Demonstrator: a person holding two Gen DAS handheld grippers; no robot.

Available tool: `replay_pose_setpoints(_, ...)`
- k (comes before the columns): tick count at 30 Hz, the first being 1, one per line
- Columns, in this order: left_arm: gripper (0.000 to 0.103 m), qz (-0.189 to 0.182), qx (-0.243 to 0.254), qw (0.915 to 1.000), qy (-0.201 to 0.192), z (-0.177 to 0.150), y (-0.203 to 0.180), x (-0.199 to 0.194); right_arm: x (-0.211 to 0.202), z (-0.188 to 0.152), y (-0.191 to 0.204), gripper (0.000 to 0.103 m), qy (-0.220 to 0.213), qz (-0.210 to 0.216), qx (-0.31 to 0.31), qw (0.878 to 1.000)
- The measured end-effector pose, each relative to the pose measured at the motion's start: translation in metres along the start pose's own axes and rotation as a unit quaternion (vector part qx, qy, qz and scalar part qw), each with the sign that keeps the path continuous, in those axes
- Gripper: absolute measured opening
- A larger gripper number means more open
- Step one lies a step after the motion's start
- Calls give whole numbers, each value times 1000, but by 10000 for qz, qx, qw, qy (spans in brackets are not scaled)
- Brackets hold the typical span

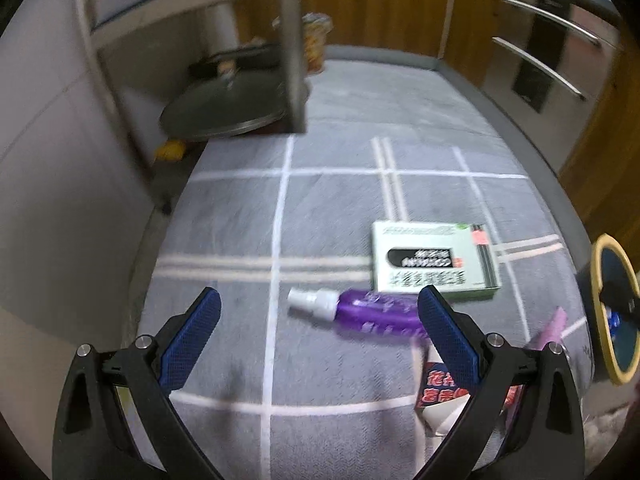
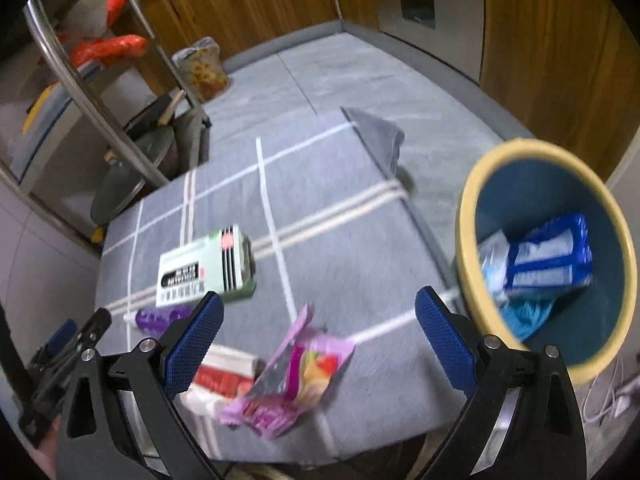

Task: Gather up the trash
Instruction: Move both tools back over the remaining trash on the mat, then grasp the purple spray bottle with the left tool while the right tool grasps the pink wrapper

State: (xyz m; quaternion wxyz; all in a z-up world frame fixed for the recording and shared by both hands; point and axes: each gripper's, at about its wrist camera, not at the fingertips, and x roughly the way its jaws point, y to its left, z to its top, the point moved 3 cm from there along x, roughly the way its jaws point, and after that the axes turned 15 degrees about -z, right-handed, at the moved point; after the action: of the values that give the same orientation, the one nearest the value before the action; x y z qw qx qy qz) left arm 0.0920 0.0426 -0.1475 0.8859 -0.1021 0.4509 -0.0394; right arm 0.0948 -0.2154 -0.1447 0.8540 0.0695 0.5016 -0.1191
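Note:
A purple spray bottle (image 1: 360,310) with a white nozzle lies on the grey checked cloth (image 1: 320,208), just ahead of my open left gripper (image 1: 320,312) and near its right finger. Behind it sits a green-and-white box (image 1: 434,260). A red-and-white wrapper (image 1: 440,392) lies under the right finger. In the right wrist view my open right gripper (image 2: 320,316) hovers over a pink snack wrapper (image 2: 292,376), with the red wrapper (image 2: 220,380), the box (image 2: 204,268) and the bottle (image 2: 164,318) to the left. The blue bin (image 2: 552,256) with a yellow rim holds blue packets.
A metal rack (image 1: 288,40) with pan lids (image 1: 232,108) stands at the back left. Wooden cabinets (image 2: 540,40) and a steel appliance line the back and right. A patterned bag (image 2: 204,66) sits far back. White cables (image 2: 608,400) lie on the floor by the bin.

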Motion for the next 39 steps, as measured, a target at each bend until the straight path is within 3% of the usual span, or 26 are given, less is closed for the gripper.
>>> replay_pose_setpoints(4, 97, -5, -312, 9995, 84, -7, -3, 12, 3, -11, 10, 89, 21, -83, -217, 9997)
replay_pose_setpoints(8, 97, -52, -173, 9998, 118, -4, -13, 21, 8, -13, 15, 88, 31, -31, -475, 9989)
replay_pose_setpoints(14, 91, -140, -557, 9981, 236, -9, -15, 31, 12, -20, 12, 79, 212, 49, -475, 9986)
replay_pose_setpoints(21, 79, -219, -761, 9954, 532, -14, -22, 52, 25, -29, 19, 55, 478, 214, -652, 9965)
replay_pose_setpoints(28, 77, -521, -1030, 9917, 569, -12, -24, 62, 42, -34, 21, 35, 764, 273, -725, 9941)
replay_pose_setpoints(34, 65, -619, -1107, 9897, 669, -9, -23, 73, 45, -31, 24, 14, 687, 282, -845, 9937)
replay_pose_setpoints(39, 50, -737, -1076, 9889, 718, -6, -24, 73, 42, -19, 24, 7, 406, 208, -906, 9948)
